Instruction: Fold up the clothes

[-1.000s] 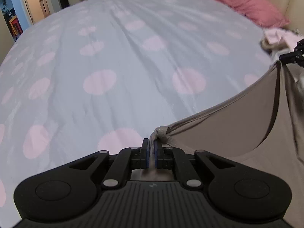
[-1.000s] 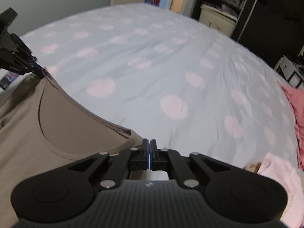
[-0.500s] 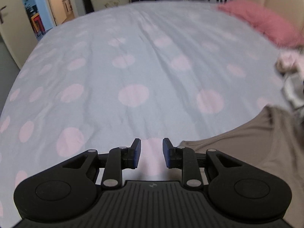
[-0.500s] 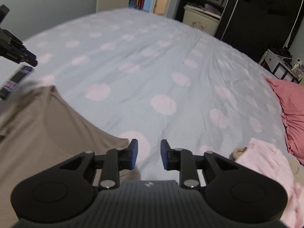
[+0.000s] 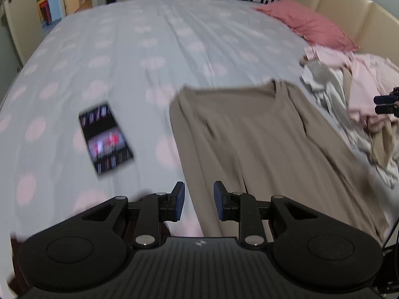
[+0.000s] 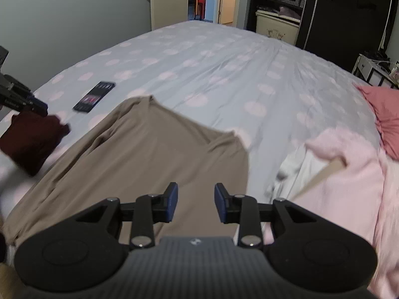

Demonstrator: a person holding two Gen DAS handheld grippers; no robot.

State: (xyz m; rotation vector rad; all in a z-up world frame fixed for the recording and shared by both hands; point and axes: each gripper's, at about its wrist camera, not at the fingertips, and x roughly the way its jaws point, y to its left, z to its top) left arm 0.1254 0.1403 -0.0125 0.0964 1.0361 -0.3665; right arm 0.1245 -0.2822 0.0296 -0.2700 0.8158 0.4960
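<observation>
Taupe shirt (image 6: 149, 154) lies spread on the dotted bed (image 6: 224, 69), its near hem cut off by the frame edges. Left gripper (image 5: 197, 200) hangs above its left edge, partly open and empty. Right gripper (image 6: 195, 203) hovers over the shirt, jaws opening, nothing between them. Beside the shirt, a blurred phone (image 5: 106, 137) lies, and a heap of pale clothes (image 5: 349, 79) is hard to sort out.
</observation>
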